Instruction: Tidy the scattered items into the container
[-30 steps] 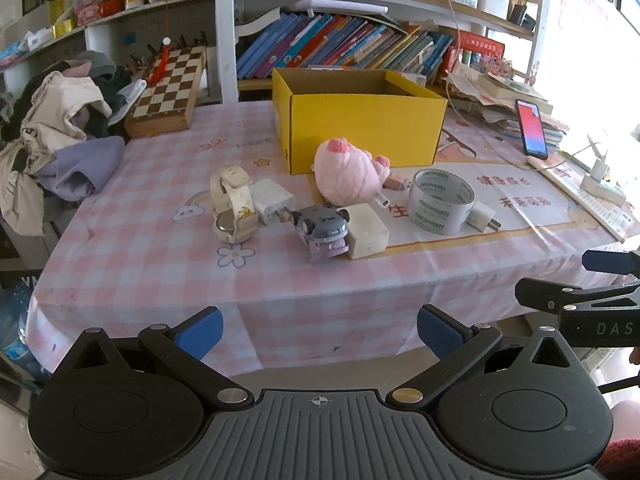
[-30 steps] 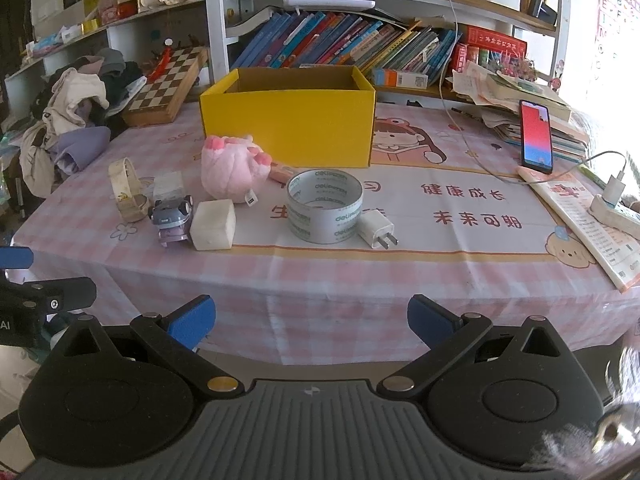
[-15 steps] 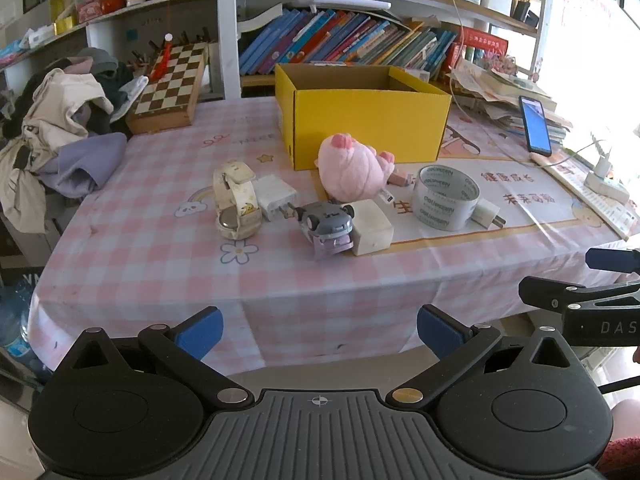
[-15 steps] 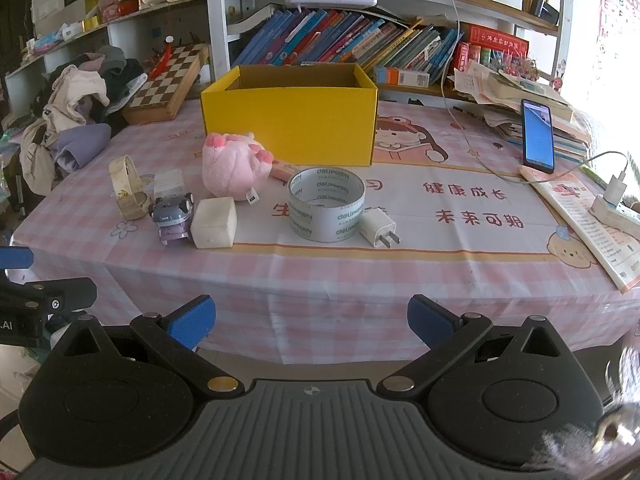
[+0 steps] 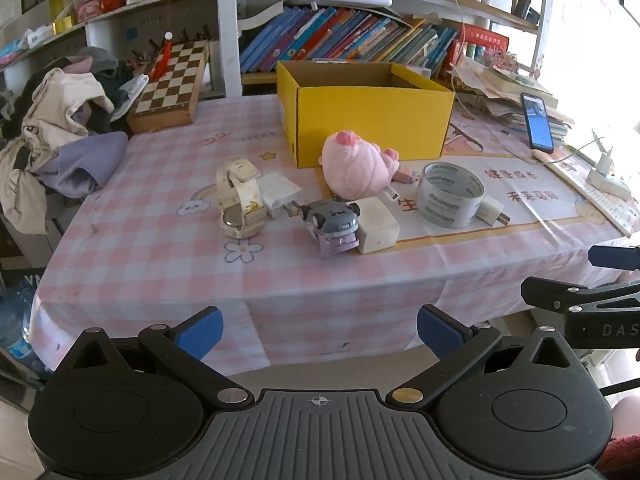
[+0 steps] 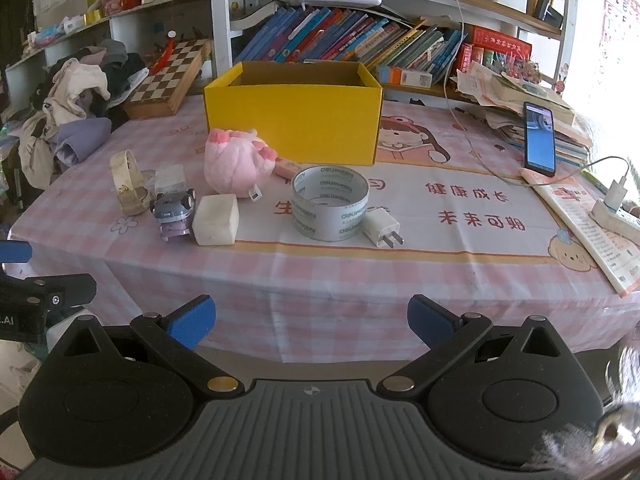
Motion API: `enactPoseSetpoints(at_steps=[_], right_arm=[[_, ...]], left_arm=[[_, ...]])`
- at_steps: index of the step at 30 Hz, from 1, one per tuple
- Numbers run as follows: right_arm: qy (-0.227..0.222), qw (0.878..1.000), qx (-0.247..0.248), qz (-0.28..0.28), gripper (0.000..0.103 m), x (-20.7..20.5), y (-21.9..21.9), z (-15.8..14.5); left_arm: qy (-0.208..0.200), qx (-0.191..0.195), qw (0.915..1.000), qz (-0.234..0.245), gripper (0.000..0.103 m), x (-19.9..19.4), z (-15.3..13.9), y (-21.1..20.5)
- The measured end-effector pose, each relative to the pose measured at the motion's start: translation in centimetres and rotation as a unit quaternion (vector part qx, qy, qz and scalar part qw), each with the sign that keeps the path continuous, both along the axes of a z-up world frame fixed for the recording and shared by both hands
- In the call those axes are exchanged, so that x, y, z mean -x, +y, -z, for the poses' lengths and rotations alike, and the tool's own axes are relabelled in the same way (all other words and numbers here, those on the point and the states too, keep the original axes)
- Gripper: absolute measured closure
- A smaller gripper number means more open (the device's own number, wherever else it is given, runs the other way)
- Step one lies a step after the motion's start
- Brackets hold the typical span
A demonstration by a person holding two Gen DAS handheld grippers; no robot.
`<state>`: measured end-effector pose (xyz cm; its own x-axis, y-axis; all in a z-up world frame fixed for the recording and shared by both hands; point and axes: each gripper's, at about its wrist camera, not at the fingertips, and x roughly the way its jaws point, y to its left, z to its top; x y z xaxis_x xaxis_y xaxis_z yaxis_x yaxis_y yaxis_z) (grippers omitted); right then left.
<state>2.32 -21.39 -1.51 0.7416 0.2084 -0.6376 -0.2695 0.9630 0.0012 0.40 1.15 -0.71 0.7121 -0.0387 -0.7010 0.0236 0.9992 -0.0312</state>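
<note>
Since a second ago both cameras have edged slightly nearer the desk [image 5: 140, 264]; nothing on it has shifted. The open yellow cardboard box [image 5: 366, 118] stands behind the pink plush pig [image 5: 356, 170] and clear tape roll [image 6: 330, 202]. Left gripper [image 5: 318, 326] and right gripper [image 6: 311, 316] hover before the desk edge, jaws wide, empty. Only the right view shows the white plug [image 6: 382, 228] fully.

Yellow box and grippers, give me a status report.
Left gripper and right gripper open, short of the table. Yellow box open-topped. Pink plush and tape roll in front.
</note>
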Motion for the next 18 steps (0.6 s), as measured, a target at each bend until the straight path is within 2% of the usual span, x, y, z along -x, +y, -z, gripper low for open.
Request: enactPoseSetpoints(at_steps=[18], right_arm=[[-0.006,1.000,0.009,-0.011,0.000,0.3,1.7,-0.6]], left_arm=[[-0.001,0.019,0.9998,0.003,0.000,0.3,-0.1,1.6]])
